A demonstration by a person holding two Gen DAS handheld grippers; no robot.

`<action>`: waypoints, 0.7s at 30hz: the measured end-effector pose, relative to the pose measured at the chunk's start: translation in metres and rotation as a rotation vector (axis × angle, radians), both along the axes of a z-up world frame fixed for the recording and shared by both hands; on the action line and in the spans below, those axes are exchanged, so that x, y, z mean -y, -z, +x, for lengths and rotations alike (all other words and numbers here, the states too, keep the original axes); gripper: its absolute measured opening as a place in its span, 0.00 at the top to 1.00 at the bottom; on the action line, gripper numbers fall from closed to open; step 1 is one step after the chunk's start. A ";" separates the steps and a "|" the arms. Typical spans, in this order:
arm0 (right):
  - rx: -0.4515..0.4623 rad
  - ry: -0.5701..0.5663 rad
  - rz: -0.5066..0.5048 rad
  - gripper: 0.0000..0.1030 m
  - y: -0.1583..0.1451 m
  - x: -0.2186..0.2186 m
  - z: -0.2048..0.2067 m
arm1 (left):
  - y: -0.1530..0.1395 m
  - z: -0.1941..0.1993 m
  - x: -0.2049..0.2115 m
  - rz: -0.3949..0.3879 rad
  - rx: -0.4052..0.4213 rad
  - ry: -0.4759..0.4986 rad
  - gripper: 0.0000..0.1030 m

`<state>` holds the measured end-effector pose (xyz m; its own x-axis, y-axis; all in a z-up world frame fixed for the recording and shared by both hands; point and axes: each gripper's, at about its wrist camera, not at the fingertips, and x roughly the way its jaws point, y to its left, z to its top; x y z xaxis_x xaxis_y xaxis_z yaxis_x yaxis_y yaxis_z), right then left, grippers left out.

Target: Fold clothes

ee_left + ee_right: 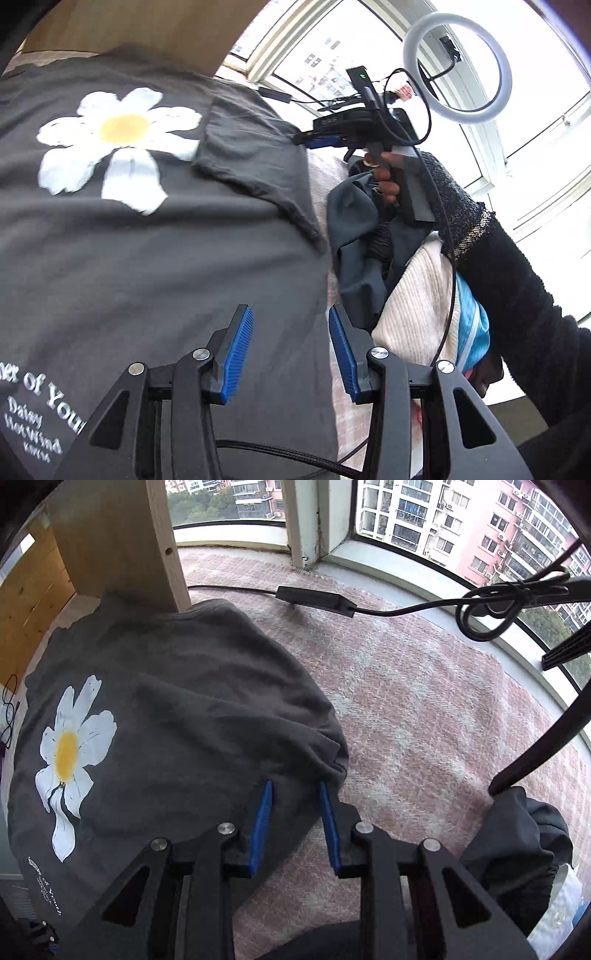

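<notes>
One daisy T-shirt [184, 716]; two open-jawed tools [291, 349] [295, 825]

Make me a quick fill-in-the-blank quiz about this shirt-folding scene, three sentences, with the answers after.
1. The dark grey T-shirt carries a printed white ____ with a yellow centre.
2. Both the left gripper and the right gripper have their fingers ____.
3. The finger pads are coloured ____.

Answers: daisy; open; blue

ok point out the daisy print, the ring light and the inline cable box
daisy print [68, 751]: right wrist view, on the yellow centre.
ring light [504, 79]: left wrist view, on the right side of the white ring.
inline cable box [314, 599]: right wrist view, on the box's top face.
</notes>
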<state>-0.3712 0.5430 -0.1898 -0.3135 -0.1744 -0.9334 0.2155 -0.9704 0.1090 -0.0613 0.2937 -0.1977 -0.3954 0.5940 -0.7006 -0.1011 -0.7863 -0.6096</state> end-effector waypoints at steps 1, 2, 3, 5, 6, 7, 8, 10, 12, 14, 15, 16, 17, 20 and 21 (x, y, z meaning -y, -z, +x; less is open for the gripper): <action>-0.017 0.030 -0.031 0.75 -0.010 -0.007 0.001 | -0.002 0.010 0.011 -0.014 0.002 -0.020 0.61; -0.028 0.041 -0.070 0.75 -0.019 -0.012 0.004 | -0.005 0.021 0.021 -0.028 0.005 -0.041 0.61; -0.028 0.022 -0.123 0.75 -0.027 -0.011 0.011 | -0.007 0.031 0.032 -0.043 0.007 -0.061 0.61; -0.020 -0.031 -0.178 0.75 -0.037 -0.002 0.029 | -0.007 0.054 0.034 -0.052 0.015 -0.068 0.61; -0.014 -0.064 -0.169 0.75 -0.038 0.006 0.041 | -0.006 0.065 0.030 -0.051 0.021 -0.063 0.61; -0.008 -0.094 -0.157 0.75 -0.041 0.015 0.054 | -0.004 0.077 0.026 -0.050 0.026 -0.057 0.61; -0.005 -0.112 -0.142 0.73 -0.044 0.021 0.067 | -0.003 0.089 0.022 -0.050 0.031 -0.052 0.61; 0.005 -0.103 -0.155 0.73 -0.049 0.022 0.084 | -0.005 0.111 0.009 -0.078 0.023 -0.024 0.61; 0.011 -0.065 -0.218 0.73 -0.055 0.010 0.098 | -0.013 0.130 -0.001 -0.103 0.002 0.016 0.61; 0.004 -0.031 -0.284 0.73 -0.066 -0.001 0.109 | -0.020 0.149 -0.004 -0.115 -0.013 0.053 0.61; -0.017 -0.013 -0.298 0.73 -0.079 -0.007 0.116 | -0.023 0.159 -0.005 -0.126 -0.021 0.069 0.61; -0.044 0.006 -0.296 0.73 -0.091 -0.013 0.124 | -0.025 0.171 -0.006 -0.141 -0.029 0.087 0.61; -0.073 0.025 -0.295 0.73 -0.105 -0.021 0.131 | -0.026 0.184 -0.007 -0.156 -0.037 0.105 0.61; -0.093 0.051 -0.295 0.73 -0.119 -0.030 0.150 | -0.022 0.223 -0.016 -0.194 -0.049 0.170 0.61; -0.094 0.057 -0.295 0.73 -0.121 -0.032 0.155 | -0.021 0.235 -0.021 -0.207 -0.052 0.193 0.61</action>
